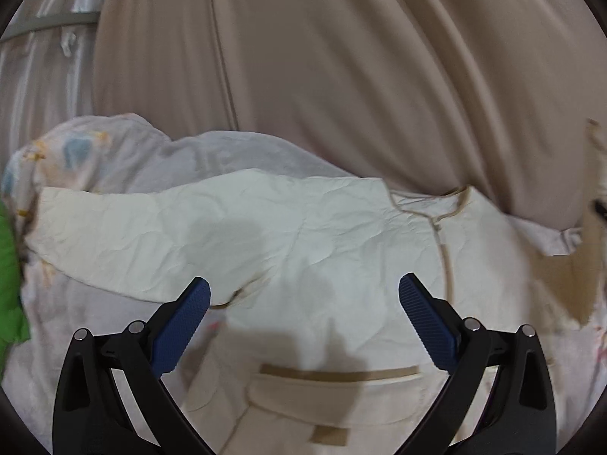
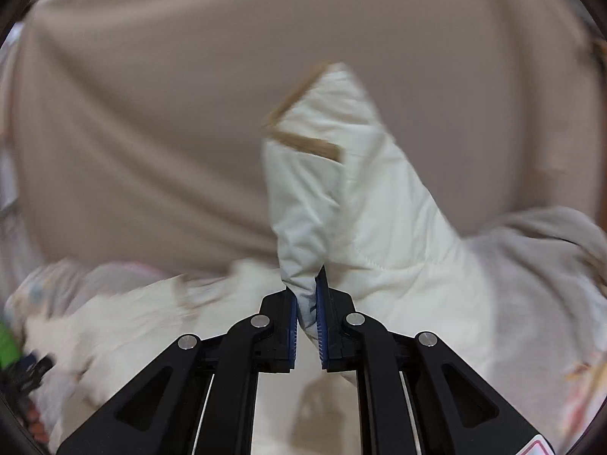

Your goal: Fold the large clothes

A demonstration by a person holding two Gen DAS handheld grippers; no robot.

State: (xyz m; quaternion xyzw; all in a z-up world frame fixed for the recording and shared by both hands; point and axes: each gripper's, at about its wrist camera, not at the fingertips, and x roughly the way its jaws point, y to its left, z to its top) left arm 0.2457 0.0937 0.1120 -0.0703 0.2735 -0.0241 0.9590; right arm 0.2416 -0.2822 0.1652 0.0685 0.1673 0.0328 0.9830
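The jacket (image 1: pixel 303 235) lies on the bedding (image 1: pixel 114 151), before the curtain (image 1: pixel 322 57), its sleeve (image 2: pixel 341 197) raised.

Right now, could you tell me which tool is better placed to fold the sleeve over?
Right. The right tool is already clamped on the cream garment's sleeve; the left tool is open, holding nothing.

Soft, even indoor light fills both fisheye views, with no glare. In the left wrist view, blunt grey shadows fall on the cream jacket (image 1: pixel 288 235) just ahead of the left gripper (image 1: pixel 303 295); detail there is crisp. The right wrist view is smeared by motion blur, worst on the lifted sleeve (image 2: pixel 341 189) and along the left edge. Both pictures bow outward and darken to black at the corners.
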